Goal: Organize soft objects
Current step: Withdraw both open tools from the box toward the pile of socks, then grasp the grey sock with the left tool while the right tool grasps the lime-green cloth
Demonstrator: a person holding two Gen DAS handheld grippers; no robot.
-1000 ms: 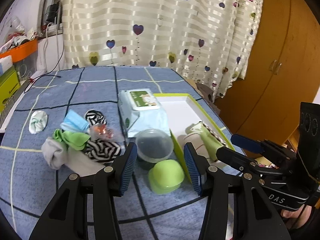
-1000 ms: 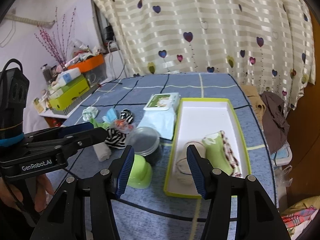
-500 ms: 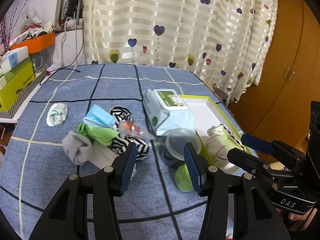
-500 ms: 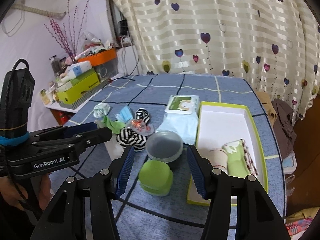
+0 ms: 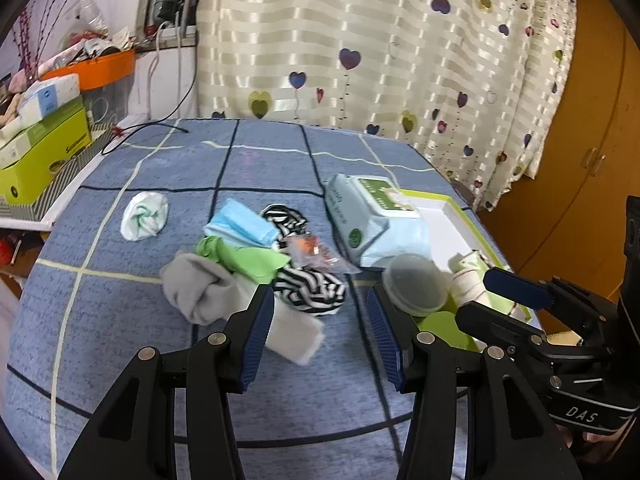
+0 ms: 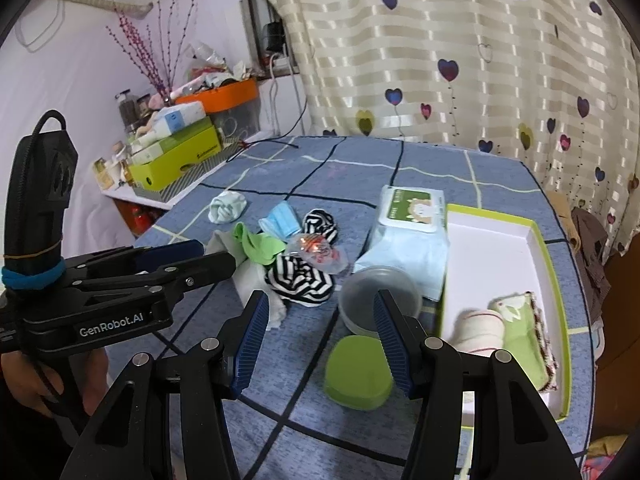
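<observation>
A heap of soft things lies on the blue checked cloth: a grey sock (image 5: 200, 292) (image 6: 256, 280), a green cloth (image 5: 248, 258) (image 6: 260, 246), a black-and-white striped sock (image 5: 312, 284) (image 6: 300, 276), a blue face mask (image 5: 240, 228) (image 6: 280, 222) and a pale rolled sock (image 5: 145, 216) (image 6: 228, 208). A white tray with a green rim (image 6: 500, 248) (image 5: 448, 216) holds a rolled cream sock (image 6: 480, 330) and a green cloth (image 6: 524, 344). My left gripper (image 5: 320, 320) (image 6: 184, 258) is open and empty above the heap. My right gripper (image 6: 320, 332) (image 5: 500, 300) is open and empty.
A wet-wipes pack (image 6: 408, 224) (image 5: 372, 220), a clear round tub (image 6: 378, 300) (image 5: 414, 284), a green lid (image 6: 358, 372) and a crinkly wrapper (image 6: 318, 252) lie between heap and tray. Boxes (image 6: 176, 156) stand on a shelf at the left. A curtain hangs behind.
Both grippers have swung left, from over the tub and tray toward the heap of socks. Both stay open and empty. Nothing on the table has moved.
</observation>
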